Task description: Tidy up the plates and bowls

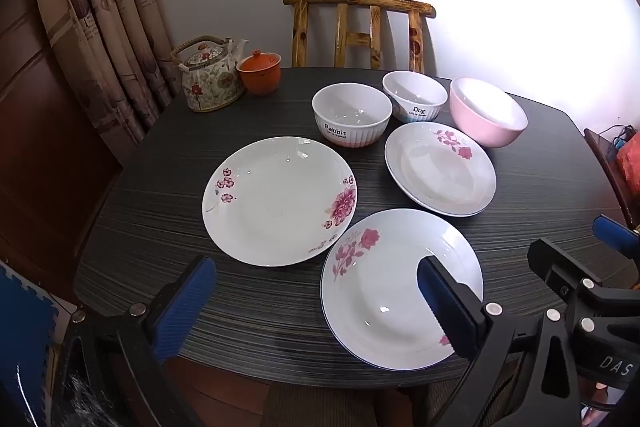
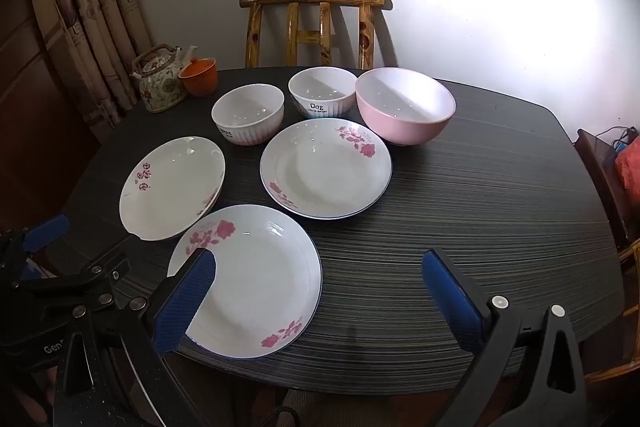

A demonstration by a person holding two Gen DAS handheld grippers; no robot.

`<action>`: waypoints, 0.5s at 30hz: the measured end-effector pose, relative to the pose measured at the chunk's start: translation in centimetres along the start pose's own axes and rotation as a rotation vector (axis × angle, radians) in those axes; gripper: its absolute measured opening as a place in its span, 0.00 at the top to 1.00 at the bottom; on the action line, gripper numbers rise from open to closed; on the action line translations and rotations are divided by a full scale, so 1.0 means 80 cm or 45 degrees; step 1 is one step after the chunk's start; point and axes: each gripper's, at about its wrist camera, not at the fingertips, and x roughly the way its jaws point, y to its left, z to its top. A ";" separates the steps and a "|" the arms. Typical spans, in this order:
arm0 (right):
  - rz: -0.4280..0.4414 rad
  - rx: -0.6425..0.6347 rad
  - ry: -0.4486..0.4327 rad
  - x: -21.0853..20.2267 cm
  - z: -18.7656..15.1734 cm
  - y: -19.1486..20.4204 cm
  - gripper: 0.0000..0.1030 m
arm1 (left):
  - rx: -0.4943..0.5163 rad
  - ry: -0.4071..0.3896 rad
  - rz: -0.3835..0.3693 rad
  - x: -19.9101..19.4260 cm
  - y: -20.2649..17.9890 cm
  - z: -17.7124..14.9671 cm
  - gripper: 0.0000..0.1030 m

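Near plate (image 1: 400, 291): lower centre, glazed, slippery, brittle; grip at rim.
Left hand-held gripper (image 1: 316, 303): spread, empty.
Right hand-held gripper (image 2: 320, 303): spread, empty.

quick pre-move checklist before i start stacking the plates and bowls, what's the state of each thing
1. Left gripper fingers wide apart, nothing between them: ok.
2. Right gripper fingers wide apart, nothing held: ok.
3. Near rose plate lies flat at the table's front edge, nothing on it: ok.
4. Far rose plate and large blossom plate lie apart from the near one, so each can be lifted alone: ok. The blossom plate's rim looks chipped in the right wrist view: not ok.
5. Rabbit bowl, Dog bowl and pink bowl stand upright and look empty: ok.
6. Teapot and orange cup sit in the far corner, away from the dishes: ok.
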 end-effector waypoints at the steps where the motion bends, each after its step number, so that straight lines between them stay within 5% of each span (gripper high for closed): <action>1: -0.001 0.003 -0.003 0.000 0.000 0.000 0.01 | -0.004 0.002 -0.002 0.000 0.000 0.000 0.00; 15: -0.021 0.004 -0.005 0.002 0.004 0.004 0.01 | 0.000 0.012 -0.024 0.000 -0.002 0.000 0.00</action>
